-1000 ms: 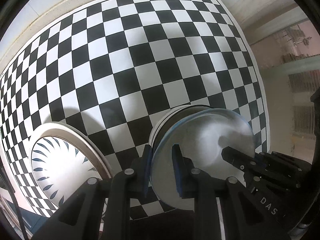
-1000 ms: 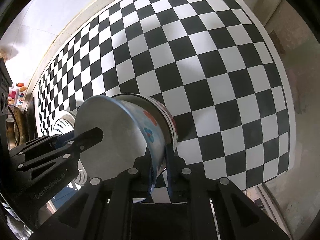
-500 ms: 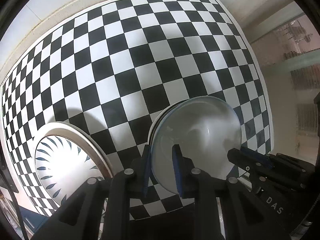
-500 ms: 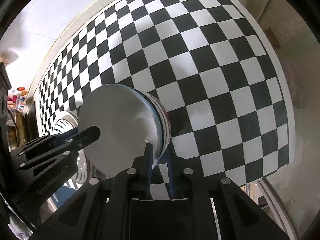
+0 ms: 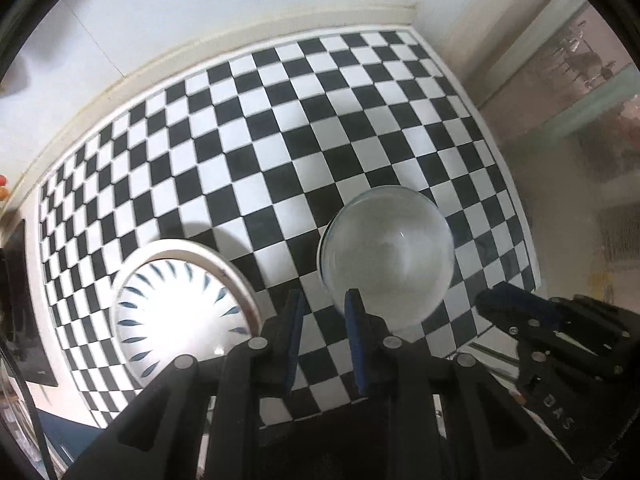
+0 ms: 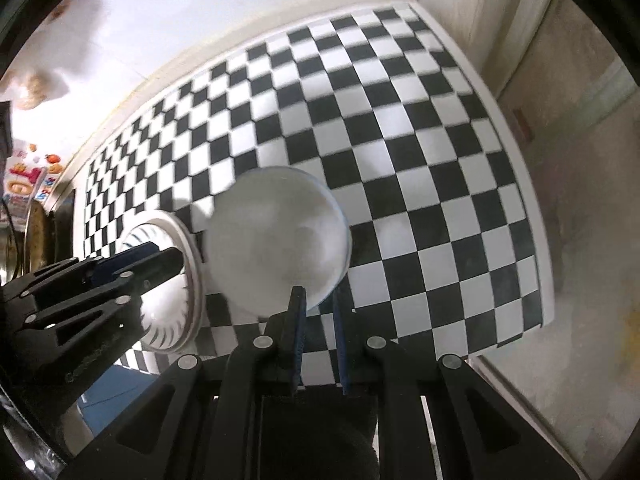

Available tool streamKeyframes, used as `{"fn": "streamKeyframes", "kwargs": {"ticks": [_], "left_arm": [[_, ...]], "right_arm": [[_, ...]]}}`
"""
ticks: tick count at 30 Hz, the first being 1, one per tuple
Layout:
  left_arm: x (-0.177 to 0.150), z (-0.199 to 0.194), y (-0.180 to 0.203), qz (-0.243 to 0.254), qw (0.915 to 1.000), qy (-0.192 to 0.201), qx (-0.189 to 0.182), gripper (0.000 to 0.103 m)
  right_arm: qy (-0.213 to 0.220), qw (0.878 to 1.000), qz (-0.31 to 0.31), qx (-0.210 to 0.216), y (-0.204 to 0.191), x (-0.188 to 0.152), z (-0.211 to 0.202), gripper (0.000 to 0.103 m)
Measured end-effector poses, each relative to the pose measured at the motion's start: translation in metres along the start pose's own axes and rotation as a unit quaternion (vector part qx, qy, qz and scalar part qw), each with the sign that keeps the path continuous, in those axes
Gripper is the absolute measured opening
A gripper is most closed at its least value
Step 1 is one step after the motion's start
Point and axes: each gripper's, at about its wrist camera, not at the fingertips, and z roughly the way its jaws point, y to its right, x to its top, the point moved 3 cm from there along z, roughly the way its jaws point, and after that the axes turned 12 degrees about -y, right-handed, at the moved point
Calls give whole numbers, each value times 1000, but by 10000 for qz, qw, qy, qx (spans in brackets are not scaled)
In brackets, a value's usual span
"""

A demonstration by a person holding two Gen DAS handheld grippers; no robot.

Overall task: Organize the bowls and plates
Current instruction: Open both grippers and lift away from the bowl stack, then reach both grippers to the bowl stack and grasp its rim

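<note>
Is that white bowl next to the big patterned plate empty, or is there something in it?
Empty. The white bowl sits upright on the checkered cloth, and both wrist views show only its bare, smooth inside.

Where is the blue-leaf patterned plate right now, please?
In the left wrist view, the blue-leaf patterned plate lies lower left on the checkered cloth, beside the white bowl.

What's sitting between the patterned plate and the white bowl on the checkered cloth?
Nothing. In the left wrist view only bare checkered cloth separates the patterned plate from the white bowl; the left gripper fingertip pokes into the near end.
</note>
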Motion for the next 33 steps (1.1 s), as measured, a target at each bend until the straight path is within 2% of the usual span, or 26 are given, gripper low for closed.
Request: {"fn": "streamKeyframes", "kwargs": {"ticks": [10, 20, 25, 33], "left_arm": [[-37, -72, -9, 23, 9975, 695, 92, 19], [-69, -119, -8, 164, 9938, 1085, 159, 19], [-81, -126, -4, 248, 9939, 1071, 118, 19], [-85, -126, -1, 232, 9941, 1055, 117, 19]], "right_arm": [[669, 9972, -283, -188, -30, -49, -73, 15], [1110, 9933, -298, -128, -36, -85, -127, 15], [1242, 9916, -333, -122, -38, -93, -142, 15], [1150, 9927, -343, -144, -34, -88, -140, 15]]}}
